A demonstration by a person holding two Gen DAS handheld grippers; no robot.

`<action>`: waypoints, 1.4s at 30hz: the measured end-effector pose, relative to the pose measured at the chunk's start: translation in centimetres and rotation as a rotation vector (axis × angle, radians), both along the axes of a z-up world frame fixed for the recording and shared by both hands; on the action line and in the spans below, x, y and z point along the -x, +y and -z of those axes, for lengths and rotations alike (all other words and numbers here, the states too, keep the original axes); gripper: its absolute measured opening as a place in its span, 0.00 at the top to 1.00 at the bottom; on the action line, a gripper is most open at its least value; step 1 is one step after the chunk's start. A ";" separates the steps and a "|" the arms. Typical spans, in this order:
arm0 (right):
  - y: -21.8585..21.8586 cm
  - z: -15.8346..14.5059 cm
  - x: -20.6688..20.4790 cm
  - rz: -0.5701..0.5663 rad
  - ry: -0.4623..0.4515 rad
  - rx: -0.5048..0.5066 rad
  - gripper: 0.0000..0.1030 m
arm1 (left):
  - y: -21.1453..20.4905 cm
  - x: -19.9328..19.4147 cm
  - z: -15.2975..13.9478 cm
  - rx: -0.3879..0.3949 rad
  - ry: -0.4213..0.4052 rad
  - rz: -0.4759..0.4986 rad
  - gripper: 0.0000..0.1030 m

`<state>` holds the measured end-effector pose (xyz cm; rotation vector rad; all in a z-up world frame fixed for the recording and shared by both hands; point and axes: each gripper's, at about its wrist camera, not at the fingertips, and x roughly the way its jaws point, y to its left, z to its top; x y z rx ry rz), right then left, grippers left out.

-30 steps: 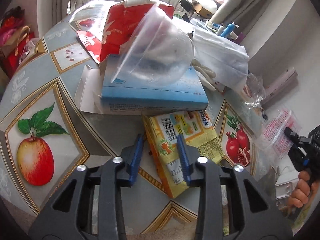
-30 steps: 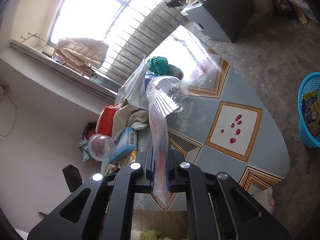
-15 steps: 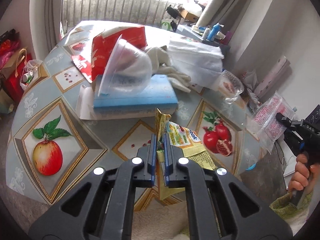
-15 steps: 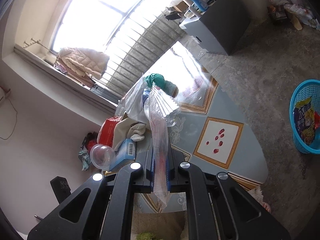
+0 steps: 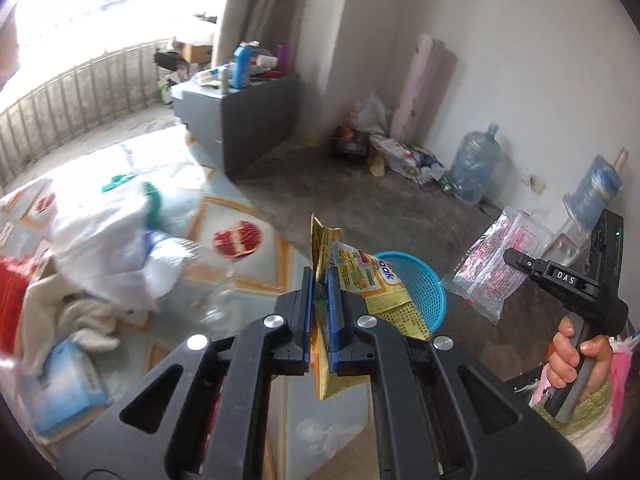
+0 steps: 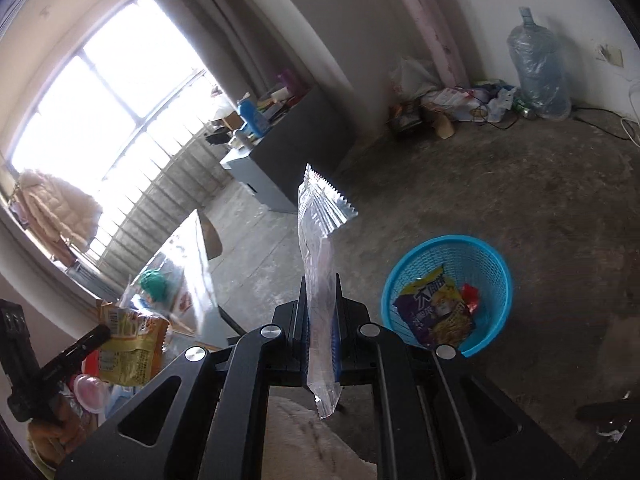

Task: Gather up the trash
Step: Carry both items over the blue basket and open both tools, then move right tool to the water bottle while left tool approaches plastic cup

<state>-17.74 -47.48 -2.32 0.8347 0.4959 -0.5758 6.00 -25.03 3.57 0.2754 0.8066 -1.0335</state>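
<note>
Blown-out window (image 6: 100, 92) daylight, motion-blurred table (image 5: 248, 248), fisheye-warped dark corners

basket (image 6: 496, 264) on floor (image 6: 540, 200), wrappers (image 6: 436, 312) inside, table (image 5: 248, 248) left

Both wrist views look forward and down along their jaws, sharing the blue basket (image 5: 416, 280) (image 6: 480, 256).

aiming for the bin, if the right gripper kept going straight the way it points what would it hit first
Probably bare floor, not the blue basket, which sits off to the right of its line. The right gripper is shut on a clear wrapper; depth is unclear.
</note>
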 end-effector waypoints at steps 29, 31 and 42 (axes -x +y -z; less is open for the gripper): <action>-16.2 22.0 -2.2 0.248 0.310 -0.289 0.43 | -30.4 1.8 17.8 -0.270 0.188 0.188 0.41; -15.2 20.5 -1.5 0.264 0.311 -0.248 0.42 | -29.8 2.0 16.1 -0.228 0.185 0.191 0.37; -6.0 7.2 -1.1 0.261 0.359 0.190 0.06 | -18.5 2.7 6.0 -0.040 0.188 0.185 0.17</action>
